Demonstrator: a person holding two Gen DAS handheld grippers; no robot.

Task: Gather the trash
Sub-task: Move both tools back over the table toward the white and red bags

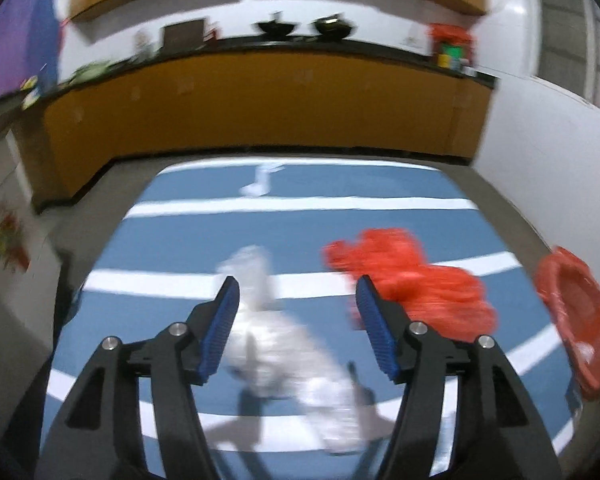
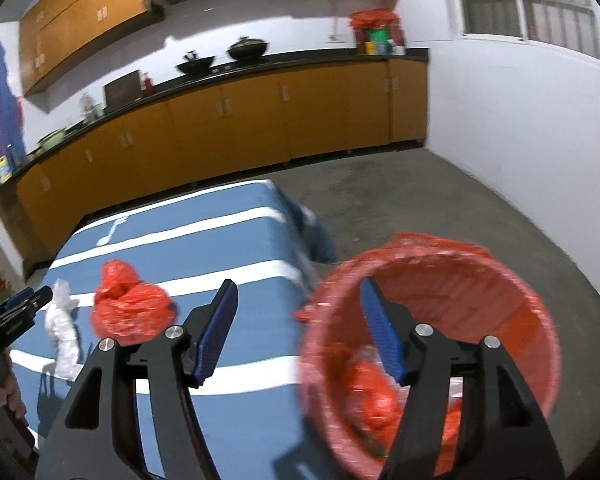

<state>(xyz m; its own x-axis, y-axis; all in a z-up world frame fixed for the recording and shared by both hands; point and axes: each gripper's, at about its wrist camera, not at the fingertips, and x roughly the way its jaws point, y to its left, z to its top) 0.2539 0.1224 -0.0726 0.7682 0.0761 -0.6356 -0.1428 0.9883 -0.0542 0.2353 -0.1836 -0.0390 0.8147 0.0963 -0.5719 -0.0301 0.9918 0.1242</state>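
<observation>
Left gripper [image 1: 296,320], jaws apart, hangs over blurry clear plastic trash [image 1: 268,320]; closing likely comes next. Right gripper [image 2: 298,328], released, beside red bin [image 2: 532,320].

Grippers: two, left gripper [image 1: 296,304] and right gripper [image 2: 298,308]
Red bags on the surface: one [image 2: 130,306]
White bags: one [image 1: 268,332]
Red bins: one [image 2: 432,356]
Woks on the counter: two

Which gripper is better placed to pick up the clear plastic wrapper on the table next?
Left. The left gripper is open with the clear wrapper between its fingers. The right gripper hangs open at the red bin, away from the wrapper.
</observation>
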